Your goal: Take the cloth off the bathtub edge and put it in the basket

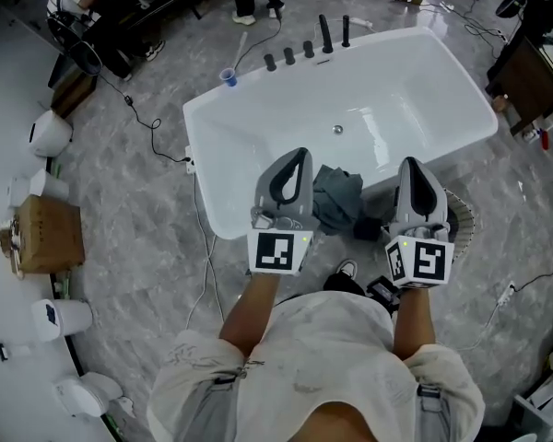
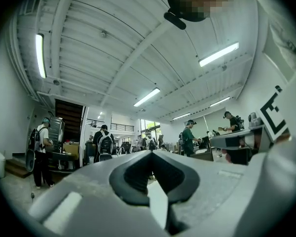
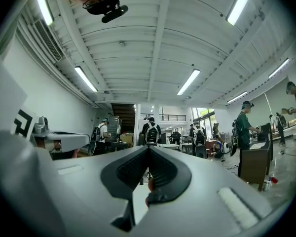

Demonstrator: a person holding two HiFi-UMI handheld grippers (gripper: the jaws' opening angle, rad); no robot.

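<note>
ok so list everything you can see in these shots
white rectangular bathtub: one, white, middle of floor
crumpled grey cloth: one, grey, draped over tub's near edge
round woven basket: one, pale, floor right of tub, partly hidden
black tap fittings: five, black, tub's far rim
small blue cup: one, blue, by tub's far left corner
brown cardboard box: one, brown, floor at left
left gripper: one, grey, shut, empty
right gripper: one, grey, shut, empty
</note>
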